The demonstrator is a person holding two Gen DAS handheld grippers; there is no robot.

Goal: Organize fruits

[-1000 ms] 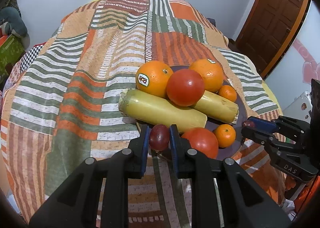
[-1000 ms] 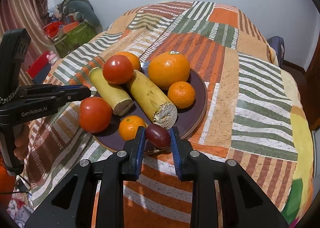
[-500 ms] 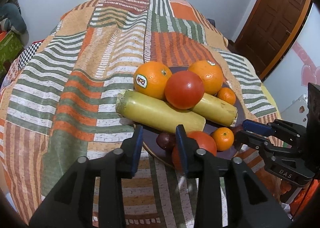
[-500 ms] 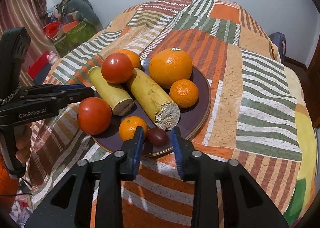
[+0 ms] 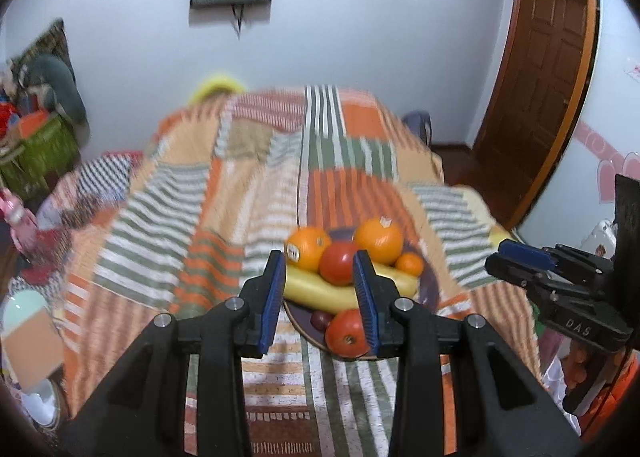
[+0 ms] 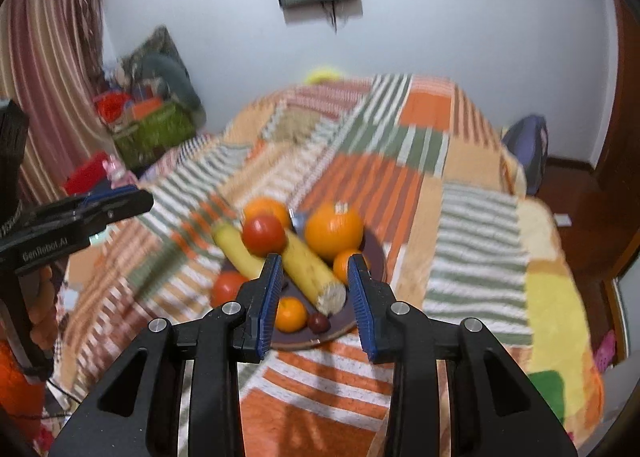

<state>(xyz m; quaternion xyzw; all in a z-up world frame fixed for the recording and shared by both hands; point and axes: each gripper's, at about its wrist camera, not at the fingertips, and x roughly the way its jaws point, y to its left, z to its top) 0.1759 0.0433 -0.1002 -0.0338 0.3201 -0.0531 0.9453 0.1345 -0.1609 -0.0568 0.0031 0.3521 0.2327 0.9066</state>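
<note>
Now both grippers hang spread and empty above the plate (image 6: 374, 257), jaws lately opened. The left gripper (image 5: 320, 293) and right gripper (image 6: 314, 297) each frame the pile. At the plate's six o'clock, in the right view, lies what seems a small, smooth plum (image 6: 319, 322): light, bruisable, best pinched gently across its middle.

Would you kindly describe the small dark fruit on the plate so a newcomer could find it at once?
On the striped patchwork bedspread sits a dark round plate piled with fruit. At its near rim, beside a small mandarin and below the cut end of a yellow stalk, lies the dark red grape: the smallest piece, and the only purplish one.
</note>
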